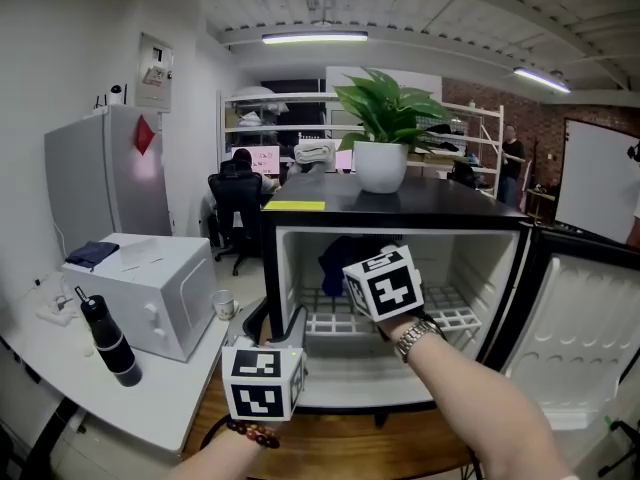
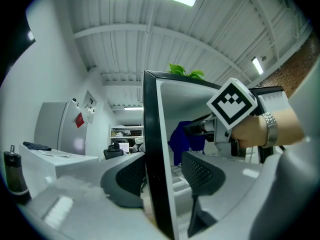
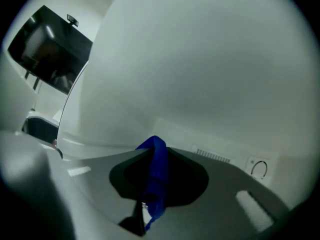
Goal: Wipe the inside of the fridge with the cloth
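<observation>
A small black fridge point(image 1: 400, 220) stands open, showing a white inside. My right gripper point(image 1: 352, 268) reaches into it over the wire shelf point(image 1: 445, 318) and is shut on a blue cloth point(image 1: 335, 256). In the right gripper view the cloth point(image 3: 156, 176) hangs pinched between the jaws of the right gripper point(image 3: 159, 154), facing the white inner wall. My left gripper point(image 1: 290, 330) is at the fridge's front left. In the left gripper view the left gripper point(image 2: 162, 159) straddles the black left wall edge point(image 2: 154, 149), one jaw outside and one inside. That view also shows the cloth point(image 2: 181, 136).
The fridge door point(image 1: 580, 328) hangs open at the right. A potted plant point(image 1: 382, 163) stands on top of the fridge. To the left are a white box-shaped appliance point(image 1: 150, 293), a black bottle point(image 1: 108, 340) and a cup point(image 1: 224, 304). A dial point(image 3: 259, 168) sits on the inner wall.
</observation>
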